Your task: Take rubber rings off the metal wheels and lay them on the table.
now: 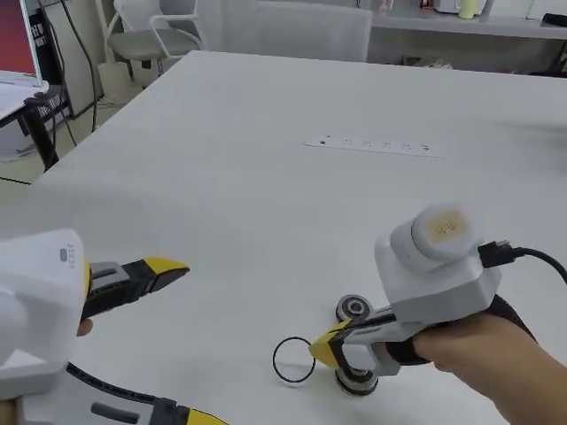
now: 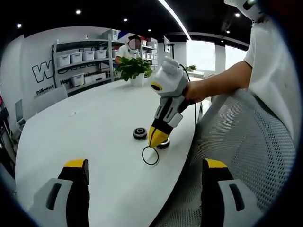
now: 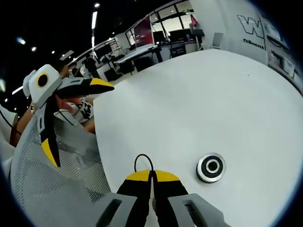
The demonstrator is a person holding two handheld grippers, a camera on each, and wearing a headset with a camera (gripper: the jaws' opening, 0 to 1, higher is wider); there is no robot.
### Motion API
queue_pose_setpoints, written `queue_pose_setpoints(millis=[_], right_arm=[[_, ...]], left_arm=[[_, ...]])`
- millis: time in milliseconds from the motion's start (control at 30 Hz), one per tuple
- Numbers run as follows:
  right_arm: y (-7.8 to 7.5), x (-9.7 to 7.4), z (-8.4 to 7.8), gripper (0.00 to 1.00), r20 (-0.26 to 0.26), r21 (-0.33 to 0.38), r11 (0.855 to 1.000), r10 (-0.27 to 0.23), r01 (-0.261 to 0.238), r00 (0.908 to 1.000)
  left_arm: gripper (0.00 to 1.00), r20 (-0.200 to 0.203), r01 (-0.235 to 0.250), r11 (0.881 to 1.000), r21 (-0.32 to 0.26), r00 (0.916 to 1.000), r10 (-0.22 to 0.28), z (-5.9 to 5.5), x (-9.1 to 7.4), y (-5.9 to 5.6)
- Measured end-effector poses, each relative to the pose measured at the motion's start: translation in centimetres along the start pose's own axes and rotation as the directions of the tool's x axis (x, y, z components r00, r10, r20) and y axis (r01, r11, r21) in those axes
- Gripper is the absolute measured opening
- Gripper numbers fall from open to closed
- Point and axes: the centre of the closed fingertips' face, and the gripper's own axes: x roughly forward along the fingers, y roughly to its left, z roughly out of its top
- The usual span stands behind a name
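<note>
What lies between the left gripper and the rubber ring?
Bare table, seen in the left gripper view: nothing sits between the left gripper and the rubber ring.

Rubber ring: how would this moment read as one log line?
right gripper: shut on rubber ring | left gripper: open | metal wheels: two on table

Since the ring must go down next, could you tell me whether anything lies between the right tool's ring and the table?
Nothing visible does. The right tool is shut on the rubber ring over bare table; the far wheel and the near wheel sit beside it.
</note>
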Motion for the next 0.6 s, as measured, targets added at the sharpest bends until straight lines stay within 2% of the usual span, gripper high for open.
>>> queue_pose_setpoints(millis=[267, 367, 600], right_arm=[[-0.36, 0.42, -0.74, 0.00, -0.037, -0.042, 0.999, -0.026, 0.025, 0.9990], [-0.68, 0.52, -0.92, 0.05, -0.046, -0.069, 0.997, -0.049, 0.046, 0.9978], [-0.89, -0.07, -0.22, 0.07, -0.018, -0.064, 0.996, -0.056, 0.054, 0.9983]], left_arm=[[0.98, -0.005, -0.010, 1.000, -0.001, 0.9999, 0.010, -0.14, -0.06, 0.20], [0.98, -0.007, -0.011, 1.000, 0.000, 0.9999, 0.011, -0.19, -0.06, 0.23], [0.97, -0.010, -0.010, 1.000, -0.002, 0.9999, 0.010, -0.25, -0.03, 0.19]])
